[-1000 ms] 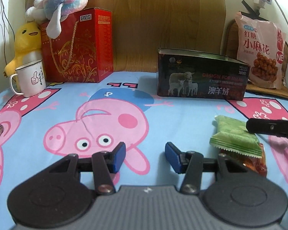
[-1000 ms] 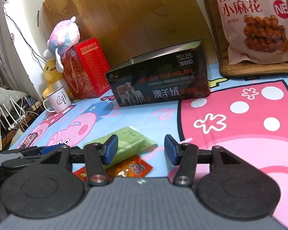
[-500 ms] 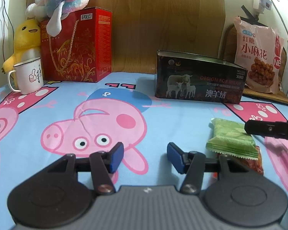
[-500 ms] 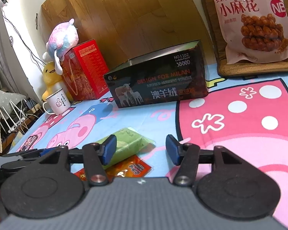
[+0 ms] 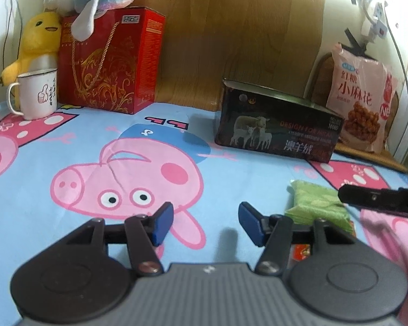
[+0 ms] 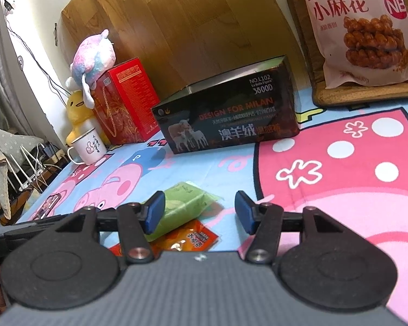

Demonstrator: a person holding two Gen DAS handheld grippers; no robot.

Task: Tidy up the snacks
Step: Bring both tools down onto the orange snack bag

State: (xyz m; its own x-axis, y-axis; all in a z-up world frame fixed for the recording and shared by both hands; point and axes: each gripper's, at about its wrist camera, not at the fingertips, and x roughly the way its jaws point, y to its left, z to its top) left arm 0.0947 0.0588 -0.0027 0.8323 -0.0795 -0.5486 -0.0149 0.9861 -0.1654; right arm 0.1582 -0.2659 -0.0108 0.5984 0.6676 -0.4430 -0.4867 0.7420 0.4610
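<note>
A green snack packet (image 5: 315,203) lies on the cartoon-print sheet, partly on top of an orange packet (image 5: 302,252). My left gripper (image 5: 206,217) hovers just left of them; its jaws are opening and nothing is between them. In the right wrist view the green packet (image 6: 187,201) and orange packet (image 6: 190,239) sit just beyond the left blue fingertip of my right gripper (image 6: 200,210), which is open and holds nothing. One right gripper finger (image 5: 380,199) reaches over the green packet's far edge. An open-topped dark box (image 6: 225,119) stands further back.
A large pink snack bag (image 6: 361,27) leans at the back right on a brown mat. A red gift box (image 5: 108,62) with plush toys and a white mug (image 5: 36,95) stand at the back left. A phone (image 6: 50,203) lies near the left edge.
My left gripper's jaws have spread a little wider and its view has tilted slightly. The right gripper and the packets stay where they were.
</note>
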